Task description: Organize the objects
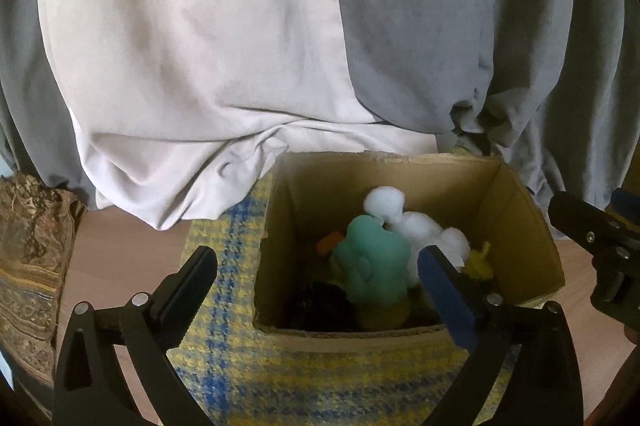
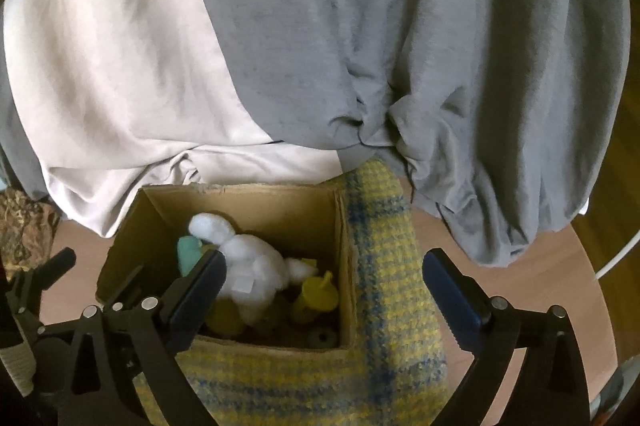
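An open cardboard box (image 1: 516, 202) stands on a yellow and blue checked cloth (image 1: 236, 246). It holds a teal plush toy (image 1: 372, 258), a white plush toy (image 1: 416, 226), a yellow toy (image 1: 478, 264), an orange piece (image 1: 330, 242) and a dark object (image 1: 320, 300). My left gripper (image 1: 316, 278) is open and empty, hovering over the box's near left corner. The right wrist view shows the box (image 2: 280, 206), the white plush (image 2: 248, 258), the teal plush (image 2: 188, 252) and a yellow toy (image 2: 316, 292). My right gripper (image 2: 322, 276) is open and empty above the box's near right side.
Large white fabric (image 1: 192, 58) and grey fabric (image 1: 440, 26) hang behind the box down to the wooden table (image 1: 120, 258). A brown patterned cloth (image 1: 28, 254) lies at the left edge. The right gripper's body (image 1: 600, 238) shows at the right of the left wrist view.
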`<state>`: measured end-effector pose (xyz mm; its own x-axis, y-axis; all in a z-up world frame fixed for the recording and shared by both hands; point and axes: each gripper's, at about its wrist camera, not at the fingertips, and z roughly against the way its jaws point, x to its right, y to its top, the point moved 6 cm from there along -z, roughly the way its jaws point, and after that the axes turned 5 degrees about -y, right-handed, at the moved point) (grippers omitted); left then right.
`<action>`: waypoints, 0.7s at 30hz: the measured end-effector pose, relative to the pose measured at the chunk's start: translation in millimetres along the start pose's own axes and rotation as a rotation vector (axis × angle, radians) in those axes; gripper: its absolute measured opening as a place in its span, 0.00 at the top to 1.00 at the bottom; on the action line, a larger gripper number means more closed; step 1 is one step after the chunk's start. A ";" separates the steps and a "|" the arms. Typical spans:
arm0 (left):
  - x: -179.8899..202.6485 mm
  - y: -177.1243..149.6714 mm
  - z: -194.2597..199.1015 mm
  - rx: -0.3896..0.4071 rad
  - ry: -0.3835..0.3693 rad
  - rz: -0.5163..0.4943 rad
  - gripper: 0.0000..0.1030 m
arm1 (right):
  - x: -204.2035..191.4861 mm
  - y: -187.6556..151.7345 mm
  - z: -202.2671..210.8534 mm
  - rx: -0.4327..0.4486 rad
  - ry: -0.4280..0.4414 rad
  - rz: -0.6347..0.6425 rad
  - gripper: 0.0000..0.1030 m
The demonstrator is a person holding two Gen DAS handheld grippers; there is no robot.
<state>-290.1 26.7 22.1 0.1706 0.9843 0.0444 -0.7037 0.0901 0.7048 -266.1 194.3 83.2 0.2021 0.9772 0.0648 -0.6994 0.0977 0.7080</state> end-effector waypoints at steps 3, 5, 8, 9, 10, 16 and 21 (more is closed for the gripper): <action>-0.9 -2.9 3.2 -0.001 0.005 0.003 0.01 | 0.5 -2.5 4.3 0.005 -0.001 0.002 0.04; -0.8 -3.8 5.0 0.000 0.005 0.004 0.01 | 1.1 -4.0 7.8 0.009 0.000 0.002 0.04; -1.9 -8.1 11.7 0.008 0.009 0.007 0.01 | 3.8 -7.5 13.9 0.015 -0.001 -0.007 0.04; -2.4 -9.7 13.7 0.010 0.011 0.007 0.01 | 4.2 -8.7 16.2 0.015 0.000 -0.008 0.04; -2.7 -12.3 16.9 0.012 0.020 0.006 0.01 | 5.5 -10.9 18.9 0.014 -0.001 -0.011 0.04; -3.1 -22.2 31.4 0.024 0.044 0.008 0.01 | 7.1 -23.8 29.7 0.009 -0.007 -0.008 0.03; -3.6 -30.8 43.9 0.033 0.069 0.015 0.01 | 12.4 -35.3 38.3 0.008 -0.008 -0.022 0.02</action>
<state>-238.7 13.7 31.3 0.1112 0.9938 0.0072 -0.6822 0.0710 0.7277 -212.7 195.8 86.0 0.2230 0.9733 0.0548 -0.6894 0.1177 0.7148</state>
